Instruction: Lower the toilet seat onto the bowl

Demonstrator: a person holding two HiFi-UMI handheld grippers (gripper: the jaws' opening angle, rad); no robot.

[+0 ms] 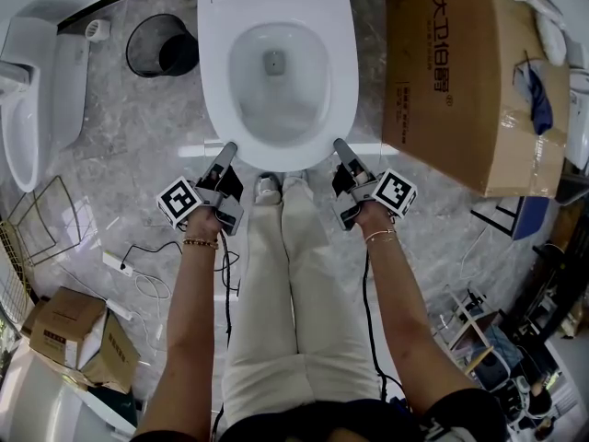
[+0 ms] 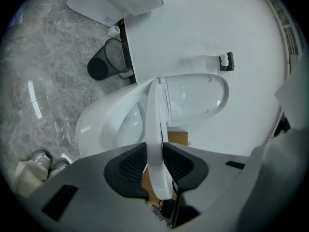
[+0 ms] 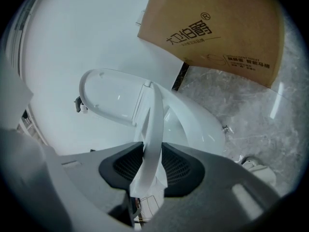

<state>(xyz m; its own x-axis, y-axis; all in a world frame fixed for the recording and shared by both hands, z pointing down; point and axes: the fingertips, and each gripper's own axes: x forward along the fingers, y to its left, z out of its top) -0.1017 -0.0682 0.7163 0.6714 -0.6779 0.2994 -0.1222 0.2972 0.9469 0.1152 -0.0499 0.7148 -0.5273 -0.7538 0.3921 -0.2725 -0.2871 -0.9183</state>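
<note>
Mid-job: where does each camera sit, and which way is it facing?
Head view: on the person's head, looking steeply down at the toilet seat, forearms, legs, left gripper and right gripper.
Left gripper view: on the left gripper, looking along its jaws, shut on the seat edge, toward the raised lid and bin.
Right gripper view: likewise on the right gripper, cardboard box beyond.
Shared: both gripper views show seat, lid and shoes.

Grey marble floor (image 1: 129, 145); black mesh bin (image 1: 161, 46) at its far edge by the wall, small white round fitting (image 1: 97, 29) just beside it; big taped cardboard box (image 1: 460, 72) far right, blue cloth (image 1: 537, 99) on its right side; wire rack (image 1: 41, 215) at left edge; white power strip (image 1: 120, 263) with cable near it; small cartons (image 1: 78, 334) at near-left corner
</note>
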